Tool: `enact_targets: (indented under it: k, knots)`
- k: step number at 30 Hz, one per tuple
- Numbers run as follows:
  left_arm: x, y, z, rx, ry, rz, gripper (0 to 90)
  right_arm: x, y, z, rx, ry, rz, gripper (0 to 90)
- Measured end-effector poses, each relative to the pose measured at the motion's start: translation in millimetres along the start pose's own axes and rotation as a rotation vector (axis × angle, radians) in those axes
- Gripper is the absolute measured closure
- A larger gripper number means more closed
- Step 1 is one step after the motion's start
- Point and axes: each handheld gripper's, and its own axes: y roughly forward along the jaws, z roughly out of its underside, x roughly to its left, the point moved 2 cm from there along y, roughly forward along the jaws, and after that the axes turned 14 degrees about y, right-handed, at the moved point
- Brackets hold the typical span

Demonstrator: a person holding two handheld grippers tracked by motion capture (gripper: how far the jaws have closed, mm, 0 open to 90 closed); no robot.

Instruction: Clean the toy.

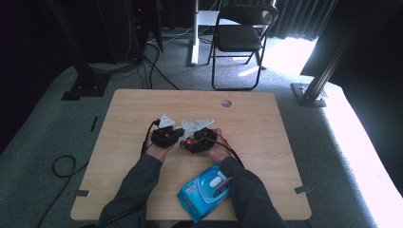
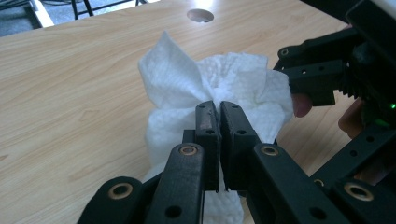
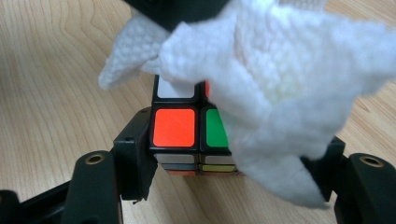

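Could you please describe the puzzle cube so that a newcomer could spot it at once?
On the wooden table, look just beyond the blue wipes pack. The puzzle cube sits clamped in the right tool, half draped by a white wipe; its orange, green and white stickers are unique.

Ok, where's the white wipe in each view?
High view: white wipe sits centre, between the two tongs.
Left gripper view: centre, pinched by the left tongs.
Right gripper view: upper right, draped over the puzzle cube that the right tongs hold.
Shared landmark: the wooden table.

Bright light pours in at the back right and glares on the floor (image 1: 290,50); the white wipe (image 3: 280,84) looks blurry up close.
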Motion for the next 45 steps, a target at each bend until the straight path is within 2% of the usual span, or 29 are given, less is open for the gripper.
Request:
enact_targets:
  k: [13,20,22,25,27,32,34,45]
  knots:
    - [-5.3,2.6,0.5,0.015,0.028,-0.008,84.2,0.5,-0.3,0.2,-0.004,-0.007,0.007,34.2]
    - [-10.1,4.2,-1.5,0.016,0.043,0.004,71.9,0.2,-0.5,0.1,-0.007,-0.003,0.011,34.2]
    - [-11.6,5.7,-1.7,0.020,0.052,-0.004,69.4,0.5,-0.4,0.2,-0.005,-0.002,0.013,34.2]
    - [-13.6,6.8,-1.6,0.033,0.077,-0.030,70.6,1.2,-0.3,0.3,-0.005,-0.007,0.016,34.2]
    - [-13.9,6.9,-1.4,0.037,0.087,-0.051,75.1,1.6,-0.4,0.3,-0.005,-0.015,0.016,34.2]
    - [-11.1,5.8,-0.7,0.033,0.072,-0.076,84.2,2.2,-1.1,0.5,-0.011,-0.020,0.010,34.2]
    - [-8.8,5.6,-1.6,0.032,0.061,-0.092,85.0,2.5,-1.5,0.4,-0.014,-0.023,0.007,34.2]
    - [-1.7,10.8,-8.0,0.031,0.031,-0.122,86.0,5.5,-2.4,0.7,-0.023,-0.059,-0.024,34.3]
